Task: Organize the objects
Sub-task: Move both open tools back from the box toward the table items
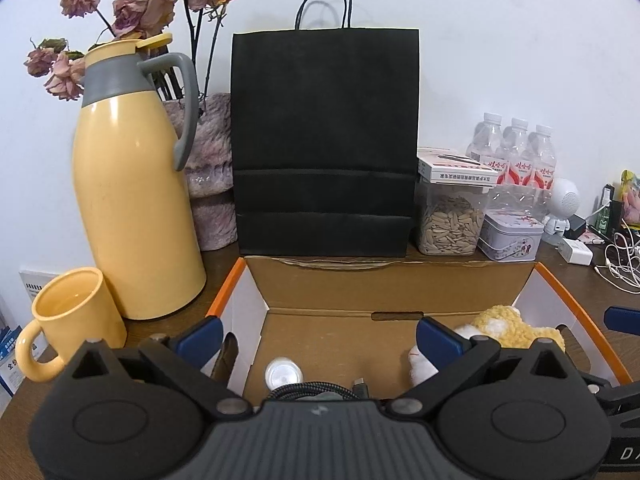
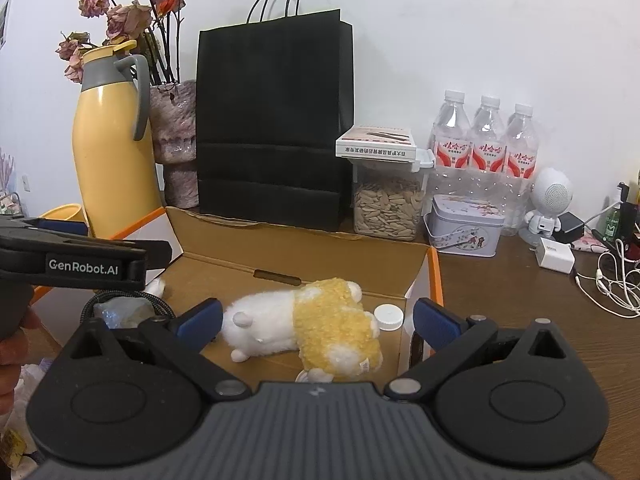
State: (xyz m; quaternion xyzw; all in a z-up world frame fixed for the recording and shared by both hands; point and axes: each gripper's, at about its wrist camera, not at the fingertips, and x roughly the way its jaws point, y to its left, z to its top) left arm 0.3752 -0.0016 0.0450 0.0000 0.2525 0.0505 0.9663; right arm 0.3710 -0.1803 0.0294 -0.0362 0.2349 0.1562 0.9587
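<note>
Hovering over the open cardboard box (image 2: 304, 256) on the table (image 2: 520, 320), the left gripper (image 1: 320, 338) and right gripper (image 2: 318, 320) both have jaws wide apart, holding nothing. Inside lie a plush toy (image 2: 308, 328), a white cap (image 2: 388, 317) and a braided cable (image 1: 308, 390) half hidden behind the gripper body. The black paper bag (image 1: 324, 140) hides whatever stands behind it.

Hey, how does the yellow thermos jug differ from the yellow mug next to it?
The thermos jug is far taller than the mug. The jug is closed by a lid and has a grey collar and grey handle; the mug is open at the top and yellow all over, handle included. The jug narrows to a neck, while the mug's sides run nearly straight. Both stand upright on the wooden table, in the same pale yellow.
</note>
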